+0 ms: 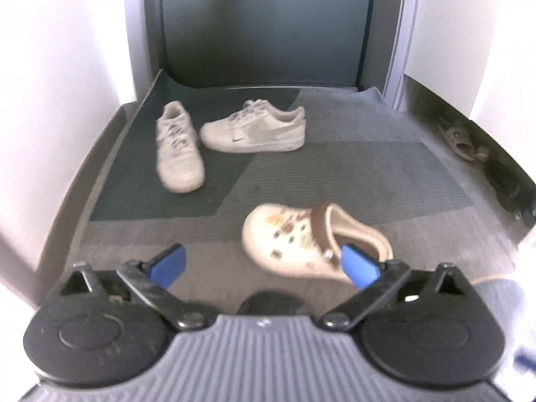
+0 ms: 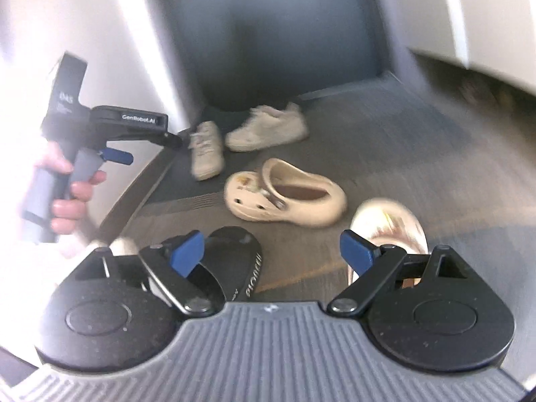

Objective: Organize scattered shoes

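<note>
While I look through the left wrist view, I record the left gripper with its blue pads spread wide and nothing between them. It hangs above the carpet. A cream clog with a brown strap lies on the carpet just past the right-side pad, which overlaps its heel opening in the picture; I cannot tell whether they touch. Toward the far left corner of the carpet, on a darker mat, two white sneakers sit together, one pointing toward me, the other lying crosswise with its toe close to the first. At the far right edge I note a dark sandal, blurred.

Through the right wrist view, I record the right gripper likewise spread apart and empty. A black slide lies under its left-side pad. A pale shoe, too blurred to identify, lies beside the right-side pad. The cream clog rests further out, mid-carpet, and the sneakers sit beyond it near the dark door. At the left edge, a hand grips the handle of the left gripper.
</note>
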`<state>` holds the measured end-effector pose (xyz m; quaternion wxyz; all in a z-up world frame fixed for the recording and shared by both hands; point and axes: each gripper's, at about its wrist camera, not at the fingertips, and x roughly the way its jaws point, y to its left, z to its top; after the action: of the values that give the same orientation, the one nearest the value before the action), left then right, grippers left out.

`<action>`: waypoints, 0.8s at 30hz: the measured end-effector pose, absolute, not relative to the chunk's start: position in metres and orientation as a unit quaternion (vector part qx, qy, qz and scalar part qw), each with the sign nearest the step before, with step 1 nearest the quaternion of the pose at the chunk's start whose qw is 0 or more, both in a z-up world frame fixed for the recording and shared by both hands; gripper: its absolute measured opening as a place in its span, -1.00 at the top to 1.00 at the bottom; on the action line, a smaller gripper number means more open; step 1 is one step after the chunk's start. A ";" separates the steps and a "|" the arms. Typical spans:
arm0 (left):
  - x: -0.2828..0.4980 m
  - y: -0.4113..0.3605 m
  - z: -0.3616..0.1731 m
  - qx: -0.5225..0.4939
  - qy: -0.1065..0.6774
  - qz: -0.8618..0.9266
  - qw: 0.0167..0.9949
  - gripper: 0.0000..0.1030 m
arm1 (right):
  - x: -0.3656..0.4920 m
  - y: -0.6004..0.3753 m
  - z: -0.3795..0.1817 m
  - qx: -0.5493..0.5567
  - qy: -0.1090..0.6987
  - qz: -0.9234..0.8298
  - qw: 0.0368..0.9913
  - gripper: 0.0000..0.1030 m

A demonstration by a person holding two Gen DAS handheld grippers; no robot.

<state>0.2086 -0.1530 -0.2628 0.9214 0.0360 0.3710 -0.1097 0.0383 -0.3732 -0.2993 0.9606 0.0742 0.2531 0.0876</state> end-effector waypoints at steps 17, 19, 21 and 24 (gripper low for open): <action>0.207 -0.134 -0.306 0.030 0.381 -0.131 0.915 -0.95 | 0.259 -0.368 -0.342 -0.198 0.296 0.308 0.882 -0.75; 0.214 -0.134 -0.311 0.023 0.388 -0.130 0.912 -0.95 | 0.275 -0.362 -0.349 -0.208 0.285 0.328 0.876 -0.75; 0.221 -0.135 -0.317 0.012 0.396 -0.131 0.909 -0.95 | 0.292 -0.355 -0.358 -0.209 0.277 0.344 0.872 -0.75; 0.228 -0.140 -0.324 0.015 0.392 -0.125 0.911 -0.95 | 0.315 -0.347 -0.375 -0.225 0.263 0.349 0.871 -0.75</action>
<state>0.2279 -0.1395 -0.3240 0.9112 0.0152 0.3923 -0.1249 0.3155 -0.3471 -0.3751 0.8707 -0.2251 0.2631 0.3492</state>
